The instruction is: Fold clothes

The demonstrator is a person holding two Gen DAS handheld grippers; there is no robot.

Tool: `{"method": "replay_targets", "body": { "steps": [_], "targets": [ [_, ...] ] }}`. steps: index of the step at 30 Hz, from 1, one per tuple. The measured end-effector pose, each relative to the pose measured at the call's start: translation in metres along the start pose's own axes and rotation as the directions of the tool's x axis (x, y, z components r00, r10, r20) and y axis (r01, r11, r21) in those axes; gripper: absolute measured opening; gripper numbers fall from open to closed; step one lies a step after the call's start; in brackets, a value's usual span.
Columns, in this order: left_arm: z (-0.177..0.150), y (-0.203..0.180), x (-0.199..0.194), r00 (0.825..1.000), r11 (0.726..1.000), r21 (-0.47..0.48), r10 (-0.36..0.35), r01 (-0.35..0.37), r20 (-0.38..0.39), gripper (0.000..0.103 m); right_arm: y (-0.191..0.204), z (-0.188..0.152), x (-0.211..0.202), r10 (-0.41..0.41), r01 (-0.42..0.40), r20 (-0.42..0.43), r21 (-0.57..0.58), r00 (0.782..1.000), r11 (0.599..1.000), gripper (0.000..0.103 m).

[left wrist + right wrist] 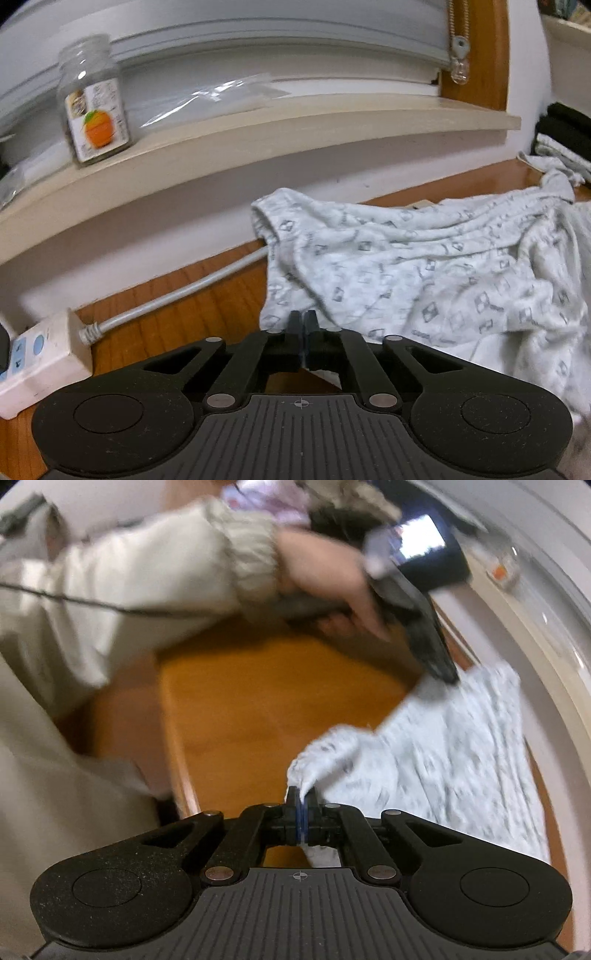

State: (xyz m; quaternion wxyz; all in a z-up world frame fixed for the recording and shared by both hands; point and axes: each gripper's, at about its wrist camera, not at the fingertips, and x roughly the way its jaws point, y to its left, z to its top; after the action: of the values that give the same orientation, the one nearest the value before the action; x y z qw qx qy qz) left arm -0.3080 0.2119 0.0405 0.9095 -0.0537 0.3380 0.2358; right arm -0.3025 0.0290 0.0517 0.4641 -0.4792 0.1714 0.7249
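Left hand-held gripper [303, 318] clenched on the near edge of the patterned white garment [424, 280]; right hand-held gripper [302, 794] clenched on a bunched corner of the same garment, which lies spread and rumpled on the wooden tabletop [192, 314]. Outward: white power strip [44, 354] with cable at left, glass jar [92, 99] on the windowsill [295, 125], person's hand [328, 576] and beige sleeve [147, 565] in the right wrist view.

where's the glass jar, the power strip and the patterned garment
glass jar [96, 107], left wrist view, on its orange label
power strip [48, 356], left wrist view, on its white side
patterned garment [424, 273], left wrist view, on its crumpled middle
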Motion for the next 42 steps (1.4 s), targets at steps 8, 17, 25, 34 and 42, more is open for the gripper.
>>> {"method": "replay_targets", "body": {
  "steps": [8,17,25,34,42],
  "targets": [
    [-0.002,0.024,-0.017,0.999,0.999,-0.042,0.033,-0.033,-0.010,0.002,0.042,0.037,0.004,0.125,-0.124,0.136,-0.015,0.983,0.992,0.002],
    [-0.006,0.052,-0.044,1.000,0.995,-0.099,0.008,-0.006,0.020,0.004,0.069,0.064,0.027,0.173,-0.170,0.185,-0.031,0.967,0.985,0.004],
    [-0.015,0.052,-0.048,0.982,0.960,-0.207,-0.173,0.186,0.082,0.019,0.051,0.053,0.018,0.094,-0.092,0.184,-0.020,0.978,0.996,0.041],
    [0.000,0.012,-0.024,0.969,0.954,-0.173,-0.242,0.245,0.038,0.039,-0.009,-0.008,0.001,-0.128,0.114,0.136,0.111,0.982,0.987,0.048],
    [0.013,0.016,-0.045,0.985,0.977,-0.195,-0.060,0.091,0.160,0.000,-0.067,-0.087,0.011,-0.247,0.223,0.044,0.299,0.968,0.928,0.048]
  ]
}}
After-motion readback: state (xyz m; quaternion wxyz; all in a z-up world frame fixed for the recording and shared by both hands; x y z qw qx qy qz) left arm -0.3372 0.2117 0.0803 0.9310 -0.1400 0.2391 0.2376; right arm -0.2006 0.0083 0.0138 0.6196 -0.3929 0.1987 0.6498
